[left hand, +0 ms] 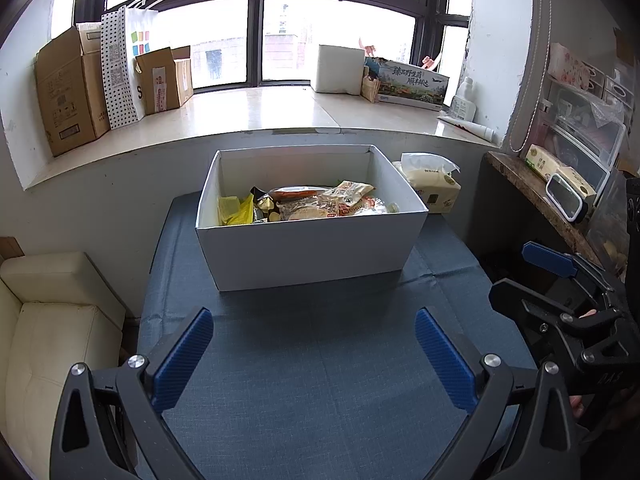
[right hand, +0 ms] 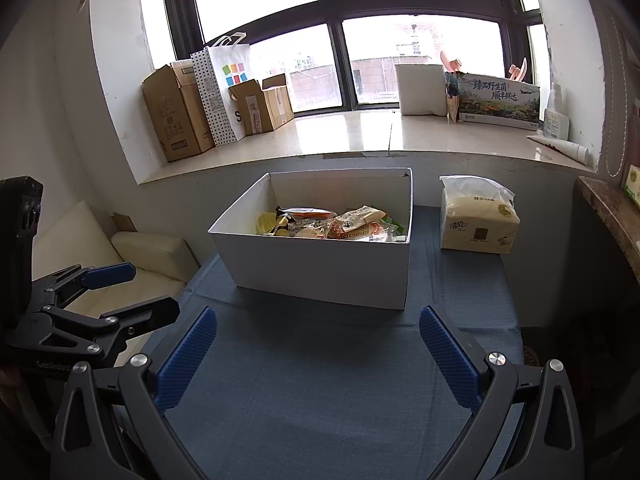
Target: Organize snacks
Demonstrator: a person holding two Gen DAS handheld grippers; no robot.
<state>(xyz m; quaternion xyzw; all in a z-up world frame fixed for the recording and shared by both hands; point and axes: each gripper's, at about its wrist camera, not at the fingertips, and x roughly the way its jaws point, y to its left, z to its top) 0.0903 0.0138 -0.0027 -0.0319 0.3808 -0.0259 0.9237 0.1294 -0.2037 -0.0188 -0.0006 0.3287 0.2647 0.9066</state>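
A white open box (left hand: 312, 252) stands on the blue-clothed table (left hand: 320, 380), holding several wrapped snacks (left hand: 316, 204). It also shows in the right wrist view (right hand: 324, 268), with the snacks (right hand: 332, 224) inside. My left gripper (left hand: 314, 344) is open and empty, in front of the box, above the cloth. My right gripper (right hand: 318, 344) is open and empty, also in front of the box. The right gripper shows at the right edge of the left wrist view (left hand: 560, 280); the left gripper shows at the left edge of the right wrist view (right hand: 116, 292).
A tissue pack (right hand: 476, 216) stands on the table right of the box. A cream sofa (left hand: 52, 328) is left of the table. A windowsill (left hand: 248, 112) behind holds cardboard boxes (left hand: 68, 92) and a bag. A shelf (left hand: 536, 196) is at the right.
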